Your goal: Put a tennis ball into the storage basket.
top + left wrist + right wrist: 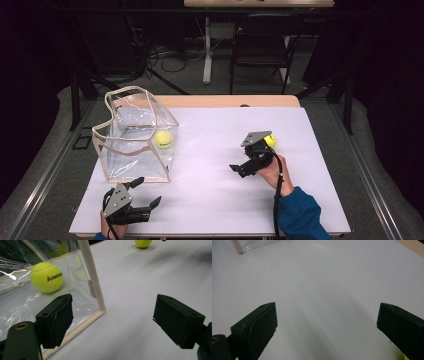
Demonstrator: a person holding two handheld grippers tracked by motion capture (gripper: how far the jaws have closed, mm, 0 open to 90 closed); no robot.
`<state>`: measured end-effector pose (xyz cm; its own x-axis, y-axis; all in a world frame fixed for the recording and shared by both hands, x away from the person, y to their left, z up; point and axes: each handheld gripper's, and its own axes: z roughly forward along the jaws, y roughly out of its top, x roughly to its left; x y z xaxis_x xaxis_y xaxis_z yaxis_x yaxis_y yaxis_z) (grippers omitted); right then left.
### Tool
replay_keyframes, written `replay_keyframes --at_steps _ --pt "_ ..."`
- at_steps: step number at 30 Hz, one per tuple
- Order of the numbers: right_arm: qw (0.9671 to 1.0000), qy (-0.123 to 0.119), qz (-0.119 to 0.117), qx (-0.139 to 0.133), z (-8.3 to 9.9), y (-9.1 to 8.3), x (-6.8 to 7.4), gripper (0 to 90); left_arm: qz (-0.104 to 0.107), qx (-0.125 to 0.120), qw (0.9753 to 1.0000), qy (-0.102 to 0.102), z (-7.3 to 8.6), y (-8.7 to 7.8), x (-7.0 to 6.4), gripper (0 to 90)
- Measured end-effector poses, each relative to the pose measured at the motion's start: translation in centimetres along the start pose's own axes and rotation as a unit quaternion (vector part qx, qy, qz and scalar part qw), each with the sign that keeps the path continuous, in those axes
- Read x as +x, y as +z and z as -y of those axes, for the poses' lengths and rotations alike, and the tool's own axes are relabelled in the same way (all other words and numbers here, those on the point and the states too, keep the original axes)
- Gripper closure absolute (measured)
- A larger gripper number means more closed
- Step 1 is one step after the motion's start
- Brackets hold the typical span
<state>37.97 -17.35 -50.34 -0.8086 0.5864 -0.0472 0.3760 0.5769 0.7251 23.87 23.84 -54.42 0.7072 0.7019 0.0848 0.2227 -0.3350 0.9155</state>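
At the left of the table [210, 200] stands a clear plastic bag [135, 135] with cloth-trimmed edges, its mouth gaping upward so things can be dropped in; one tennis ball [164, 139] already sits inside on the bottom, against the near right wall. The left gripper [148, 192] waits just in front of the bag's near corner with its jaws spread wide and nothing between them, probably placed there to steady the bag. Further right, the right gripper [239, 169] hovers over bare table, jaws also wide apart and empty, pointing back toward the bag. A second tennis ball [270, 140] lies on the table just beyond that hand, likely the next one to go in
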Motion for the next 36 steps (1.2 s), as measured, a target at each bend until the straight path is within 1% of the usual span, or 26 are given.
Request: replay_keyframes --at_steps 12,13,19,20,23,28,31,32,36 --pt "0.9996 0.017 0.021 -0.003 0.3 -0.7 -1.2 2.5 -0.002 -0.001 1.0000 -0.002 0.0 -0.1 0.0 16.1" --pt "0.9995 0.022 0.024 -0.005 0.4 -0.9 -1.4 2.6 -0.001 0.000 1.0000 0.000 0.0 0.0 0.0 16.1" --pt "0.9990 0.029 0.033 -0.009 0.6 -1.2 -2.2 2.5 -0.001 0.001 1.0000 0.000 0.0 -0.1 0.0 16.1" --pt "0.9987 0.034 0.036 -0.011 0.7 -1.4 -2.5 2.5 -0.001 0.001 1.0000 -0.001 0.0 -0.1 0.0 16.1" --pt "0.9984 0.039 0.039 -0.013 0.8 -1.7 -2.8 2.5 -0.002 0.000 1.0000 -0.002 0.0 -0.1 0.0 16.1" --pt "0.9970 0.053 0.053 -0.017 1.2 -2.2 -3.8 2.5 0.000 0.001 1.0000 0.002 0.0 0.0 0.0 16.1" --pt "0.9965 0.058 0.057 -0.018 1.3 -2.3 -4.1 2.5 -0.001 0.001 1.0000 0.001 0.0 -0.1 0.0 16.1" --pt "0.9963 0.060 0.059 -0.019 1.3 -2.4 -4.2 2.5 -0.002 0.001 1.0000 -0.002 0.1 -0.1 -0.1 16.1" --pt "0.9955 0.067 0.065 -0.016 1.5 -2.6 -4.8 2.4 -0.001 0.001 1.0000 0.001 0.0 0.0 0.0 16.1"
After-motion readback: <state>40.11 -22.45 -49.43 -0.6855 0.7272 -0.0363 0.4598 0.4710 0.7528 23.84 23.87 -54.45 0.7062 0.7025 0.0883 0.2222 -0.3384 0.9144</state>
